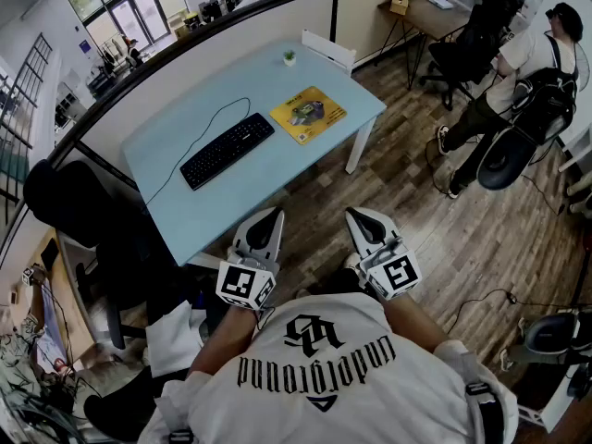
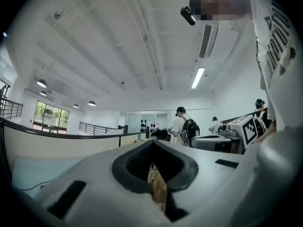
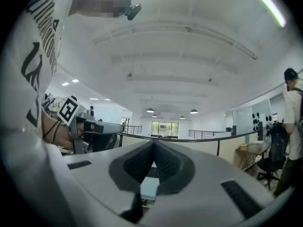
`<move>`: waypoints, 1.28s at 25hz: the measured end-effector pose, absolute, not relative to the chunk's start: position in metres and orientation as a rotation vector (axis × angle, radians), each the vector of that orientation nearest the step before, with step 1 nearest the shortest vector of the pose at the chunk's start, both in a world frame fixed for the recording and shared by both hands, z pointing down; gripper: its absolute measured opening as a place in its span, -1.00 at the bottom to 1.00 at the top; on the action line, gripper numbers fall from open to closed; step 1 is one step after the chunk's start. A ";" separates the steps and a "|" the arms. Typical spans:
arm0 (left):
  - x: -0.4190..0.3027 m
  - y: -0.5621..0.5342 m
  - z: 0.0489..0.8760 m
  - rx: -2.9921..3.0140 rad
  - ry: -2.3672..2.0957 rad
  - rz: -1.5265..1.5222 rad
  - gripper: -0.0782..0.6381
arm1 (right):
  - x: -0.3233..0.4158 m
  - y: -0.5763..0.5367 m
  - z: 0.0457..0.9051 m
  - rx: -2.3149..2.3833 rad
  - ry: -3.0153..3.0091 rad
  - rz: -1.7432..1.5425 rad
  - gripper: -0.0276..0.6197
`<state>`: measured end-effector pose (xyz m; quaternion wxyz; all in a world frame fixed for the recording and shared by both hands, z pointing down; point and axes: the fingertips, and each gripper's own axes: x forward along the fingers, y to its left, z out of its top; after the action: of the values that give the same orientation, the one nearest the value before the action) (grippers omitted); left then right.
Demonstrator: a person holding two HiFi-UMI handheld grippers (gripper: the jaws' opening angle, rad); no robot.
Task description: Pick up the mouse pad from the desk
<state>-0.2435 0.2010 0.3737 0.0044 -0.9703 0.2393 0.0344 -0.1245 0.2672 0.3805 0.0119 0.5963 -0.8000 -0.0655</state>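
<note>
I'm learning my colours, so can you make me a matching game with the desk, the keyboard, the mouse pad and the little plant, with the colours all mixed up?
Things:
1. desk
2. keyboard
3. mouse pad
4. little plant

Colours:
A. yellow
B. green
C. light blue
D. black

Right pairs: 1-C, 2-D, 3-A, 4-B.
</note>
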 end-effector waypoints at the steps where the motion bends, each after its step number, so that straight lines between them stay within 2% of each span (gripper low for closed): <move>1: -0.243 0.200 0.373 -3.040 0.750 0.107 -0.76 | -0.124 0.266 0.379 1.860 -2.495 -0.204 -0.90; 14: -0.220 0.185 0.381 -3.065 0.744 0.077 -0.76 | -0.105 0.249 0.382 1.849 -2.529 -0.166 -0.90; 22: -0.178 0.168 0.396 -3.103 0.764 0.039 -0.76 | -0.057 0.224 0.394 1.893 -2.505 -0.051 -0.89; 24: -0.166 0.161 0.400 -3.112 0.767 0.028 -0.76 | -0.045 0.217 0.398 1.879 -2.504 -0.034 -0.58; 32: -0.094 0.134 0.405 -3.109 0.724 -0.038 -0.76 | 0.035 0.184 0.400 1.909 -2.479 0.009 -0.08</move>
<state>-0.0940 0.1336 0.4050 -0.0256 -0.9735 0.2267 -0.0117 0.0346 0.1836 0.4002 0.0063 0.6102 -0.7922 0.0028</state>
